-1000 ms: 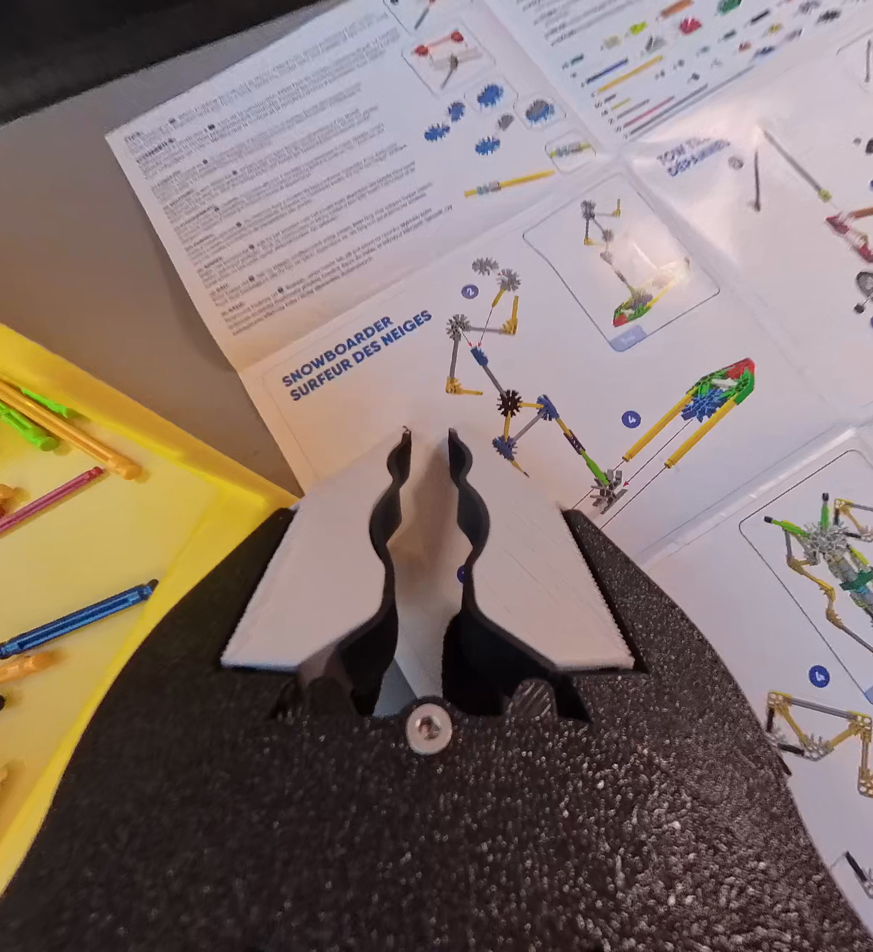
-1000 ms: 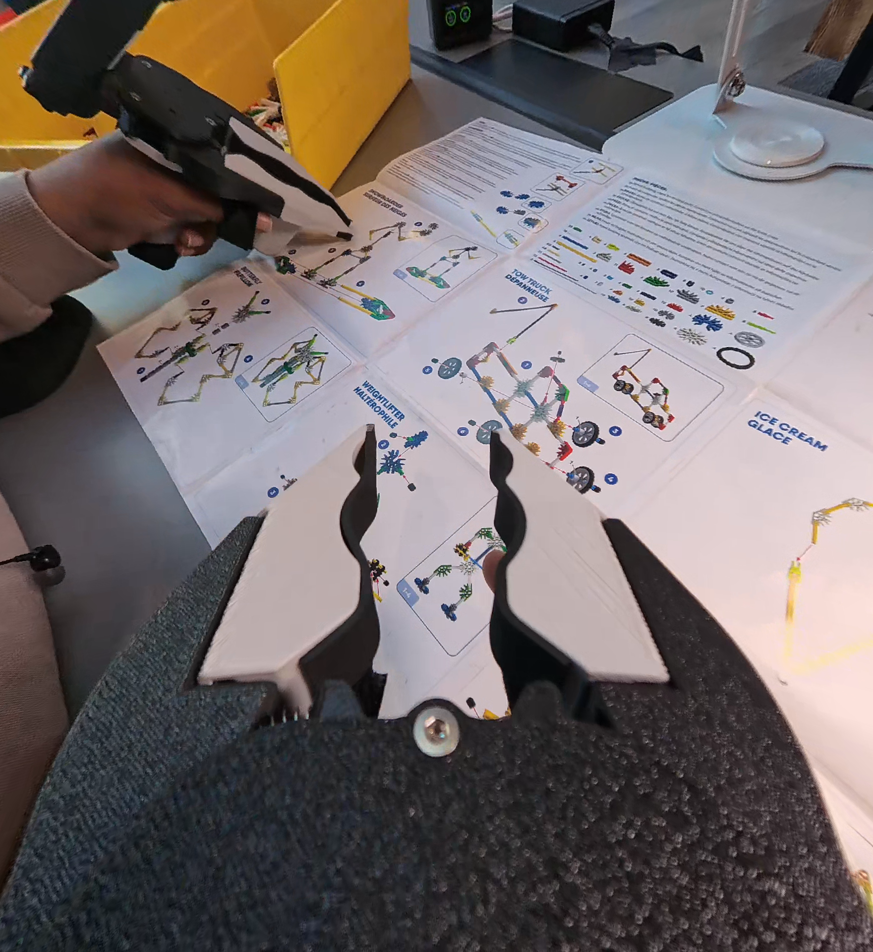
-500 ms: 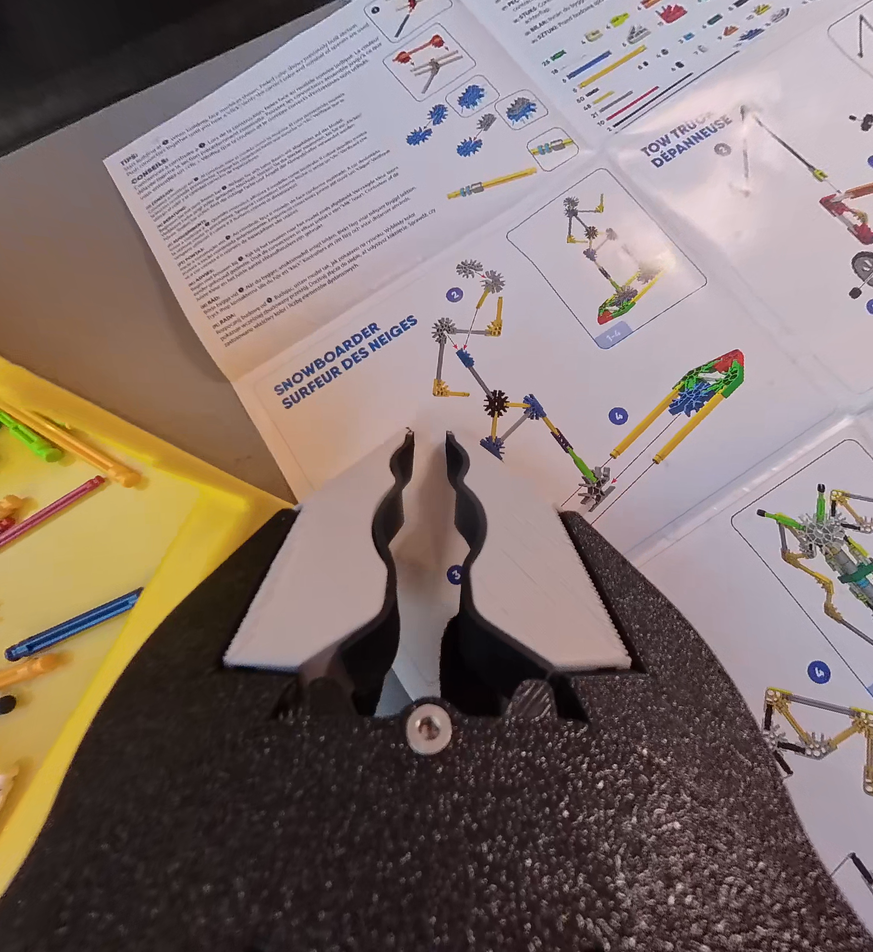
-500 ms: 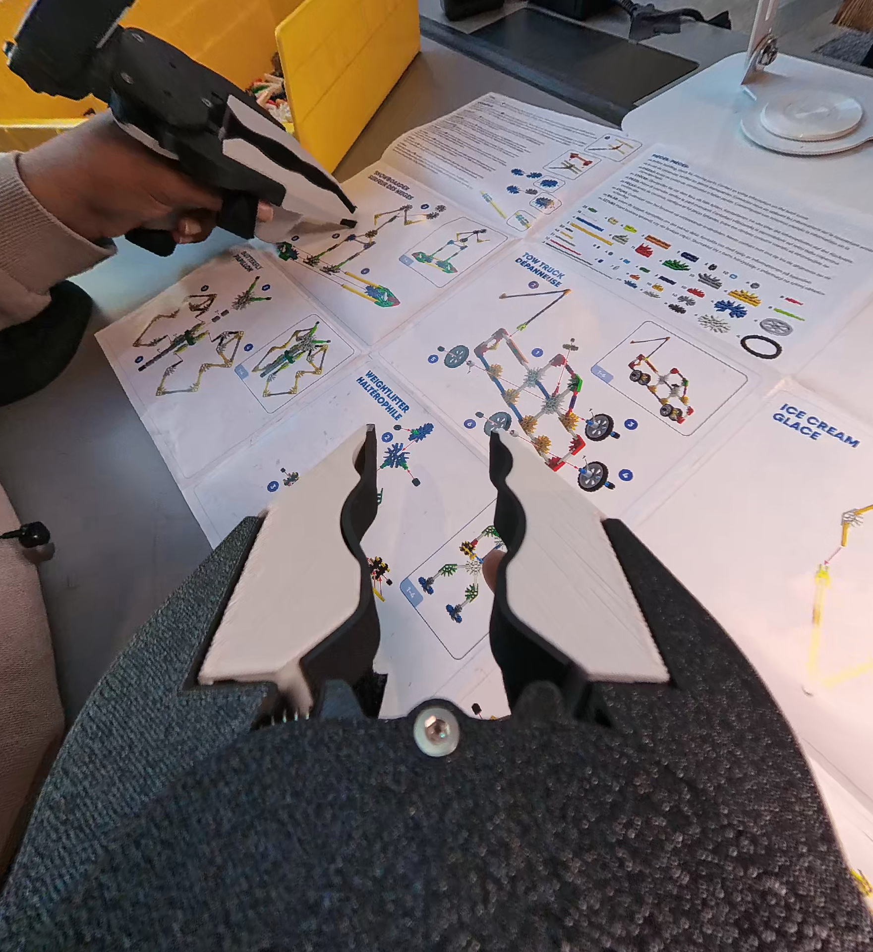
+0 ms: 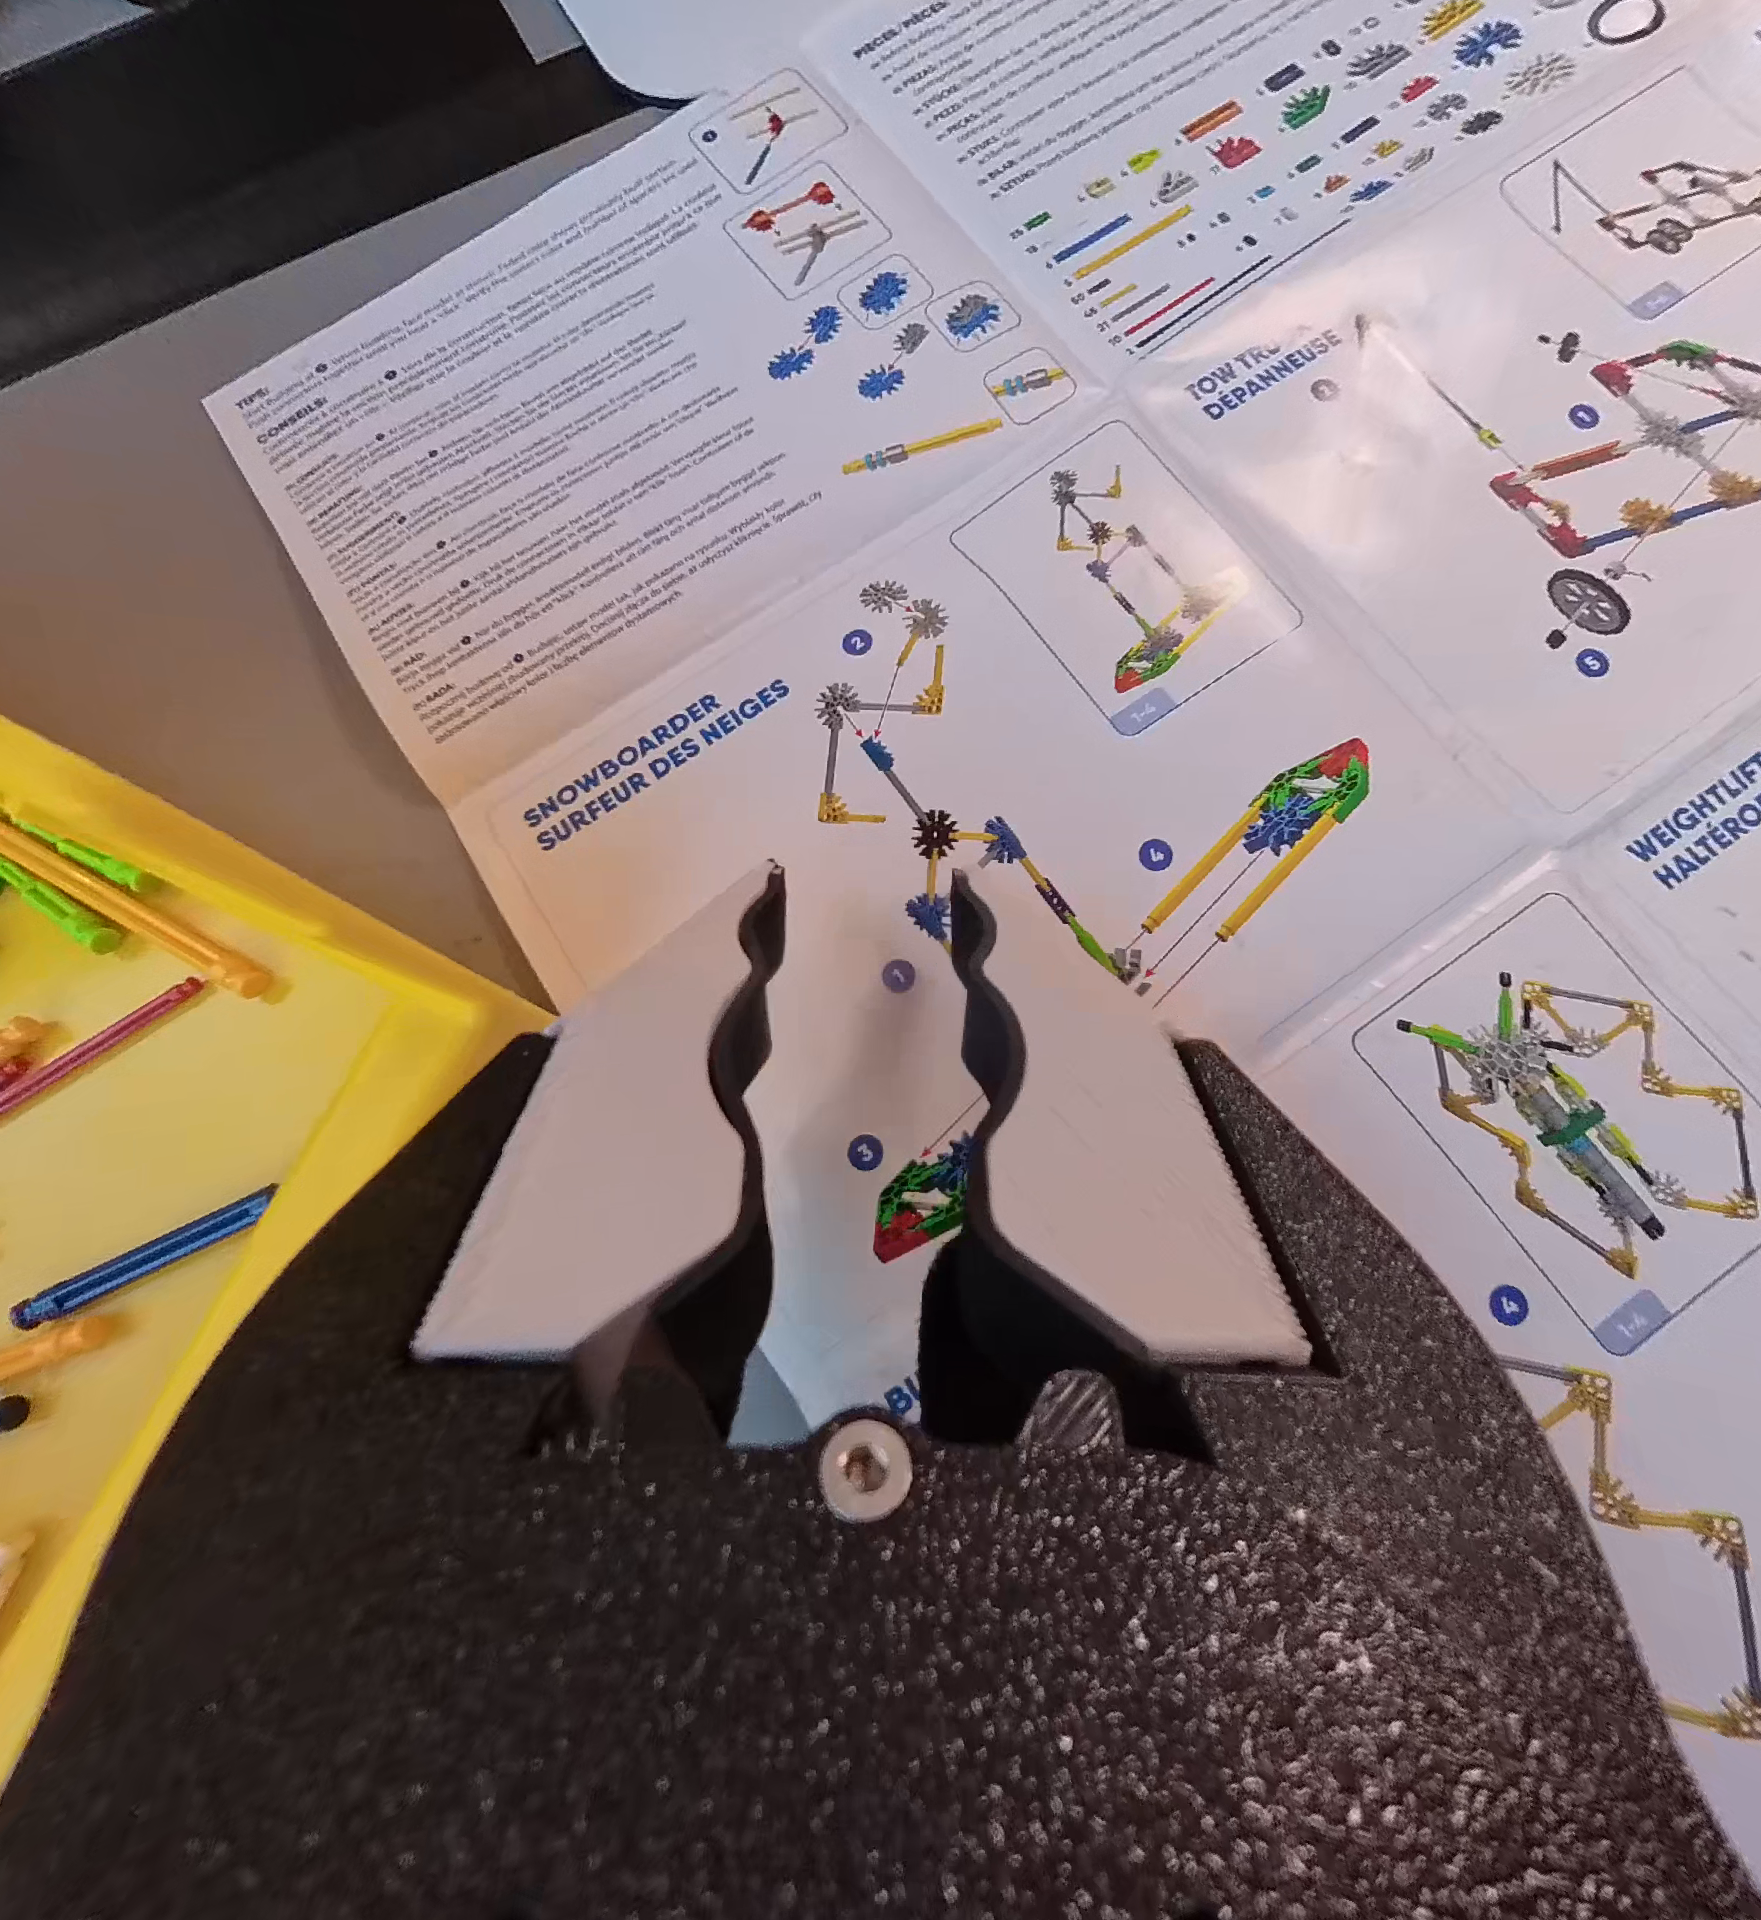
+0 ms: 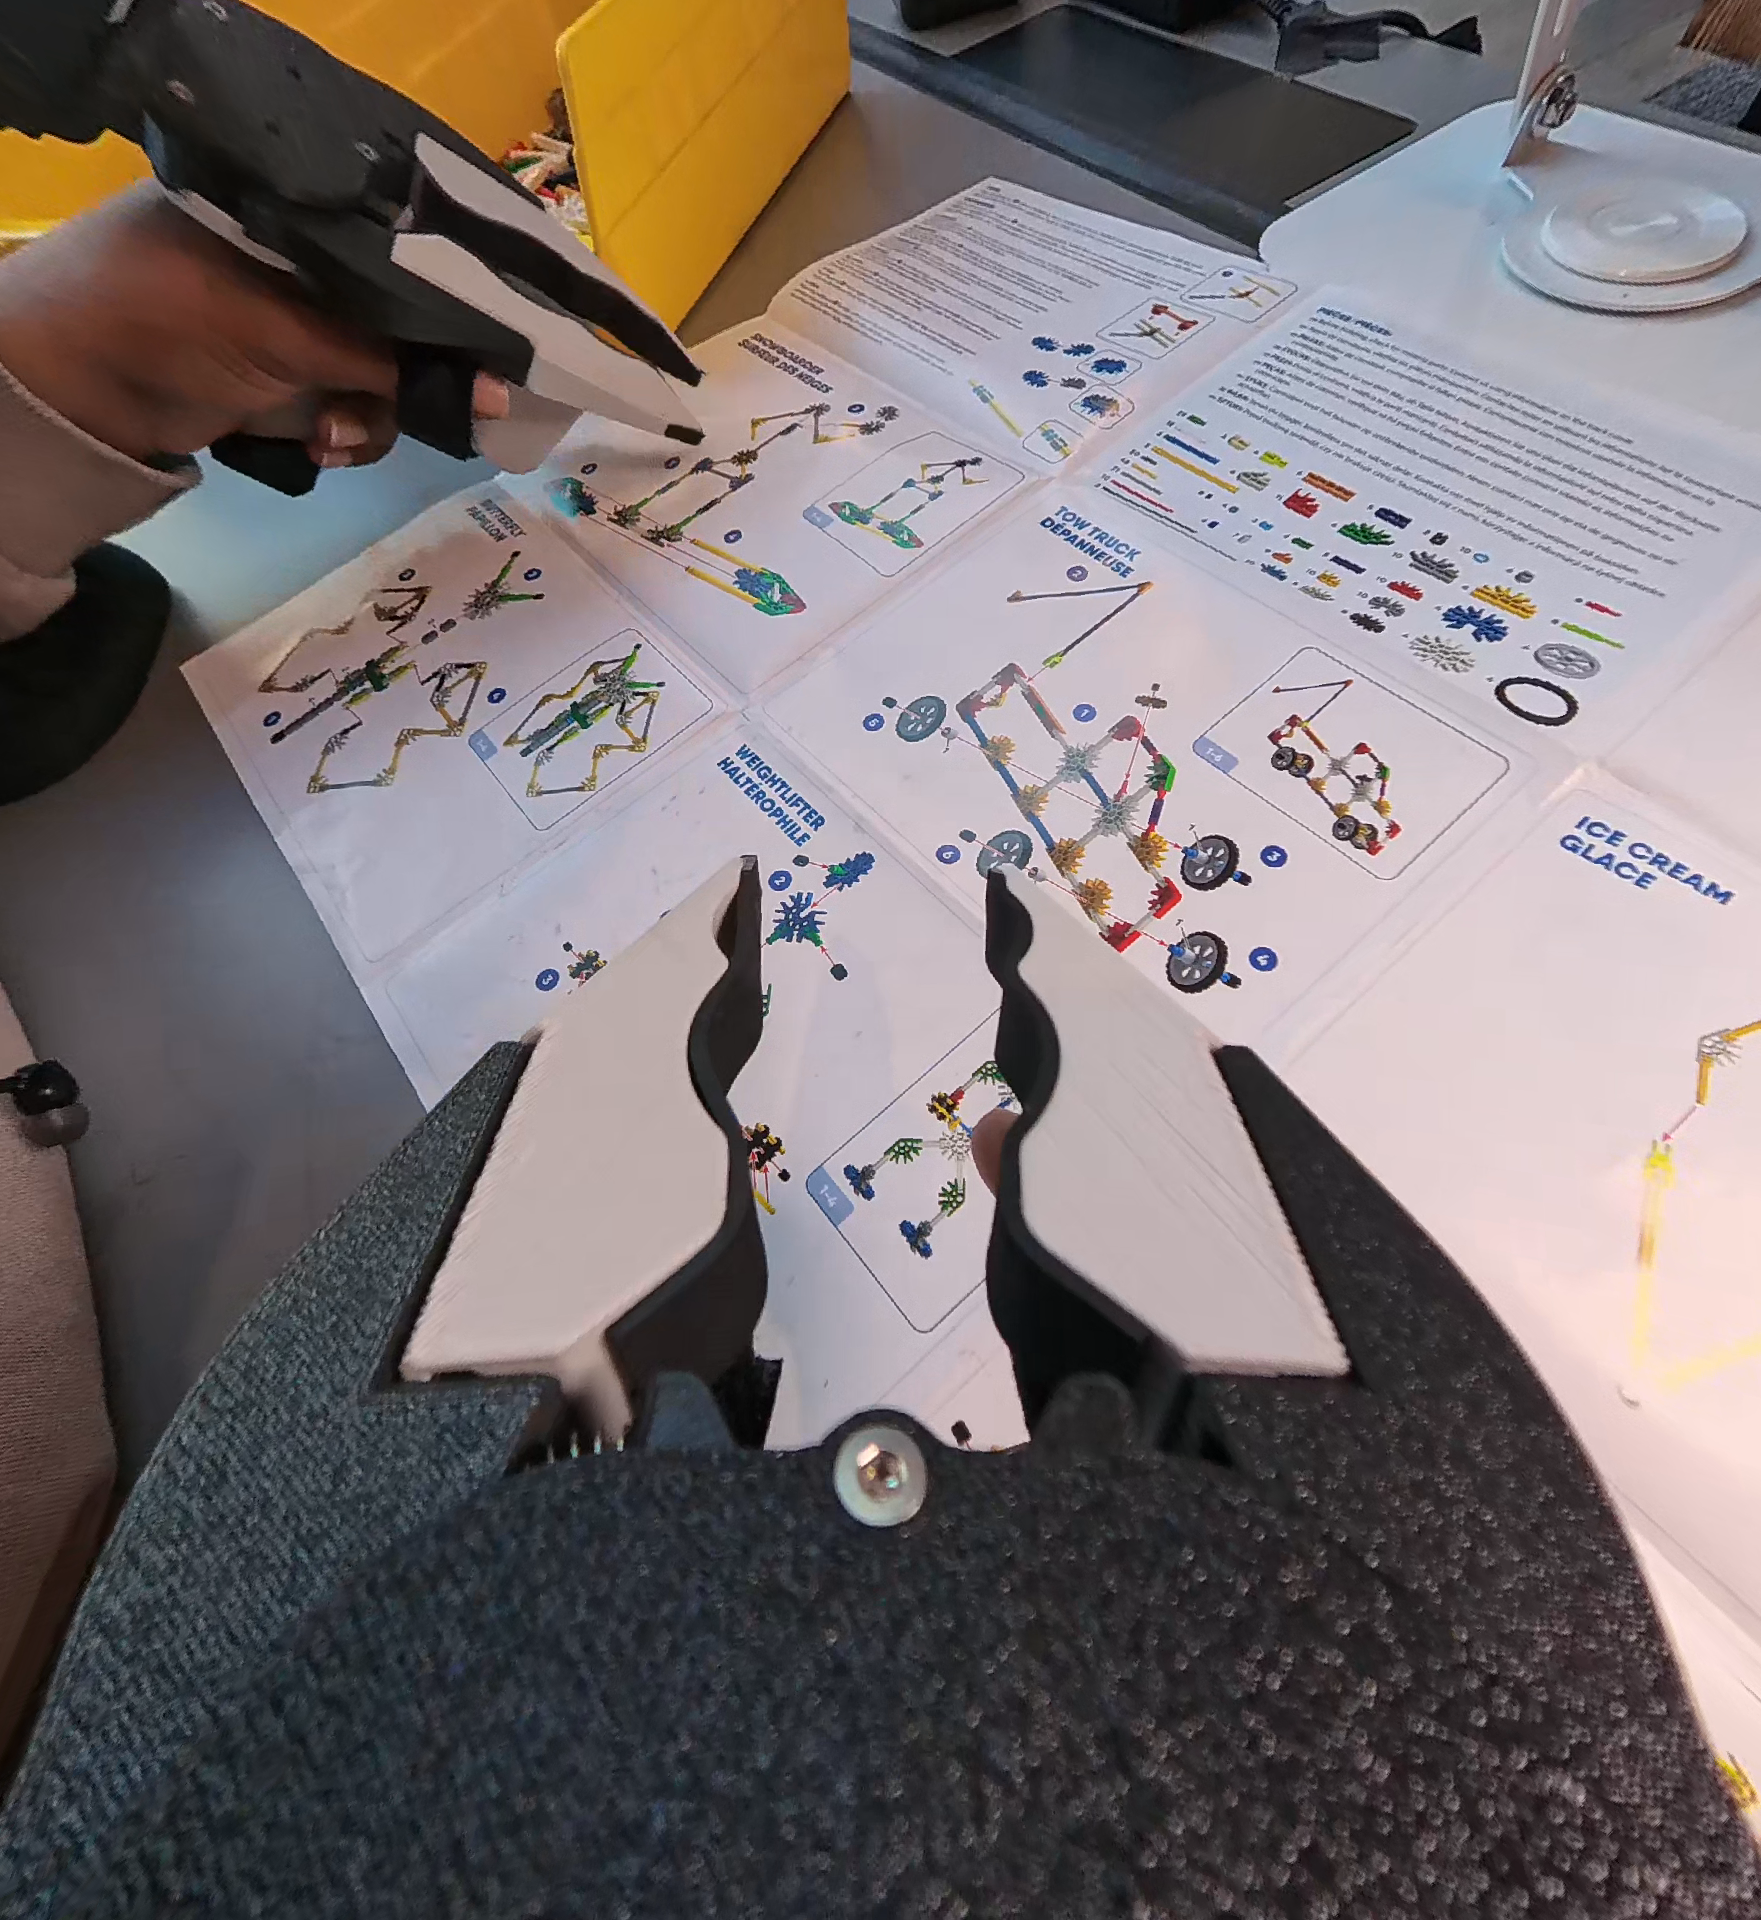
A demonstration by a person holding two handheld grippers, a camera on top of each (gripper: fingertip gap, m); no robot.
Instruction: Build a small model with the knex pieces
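Left gripper (image 5: 863, 883), jaws apart and empty, hovers over the unfolded instruction sheet (image 5: 1271, 665), yellow parts tray (image 5: 356, 1049) to its left; right gripper (image 6: 868, 871) likewise parted, empty.

The wide white folded instruction sheet (image 5: 1427, 831) runs off the top and right edges and under the black gripper body. The shallow yellow plastic tray (image 5: 232, 1122) of coloured rods is cut off at left.
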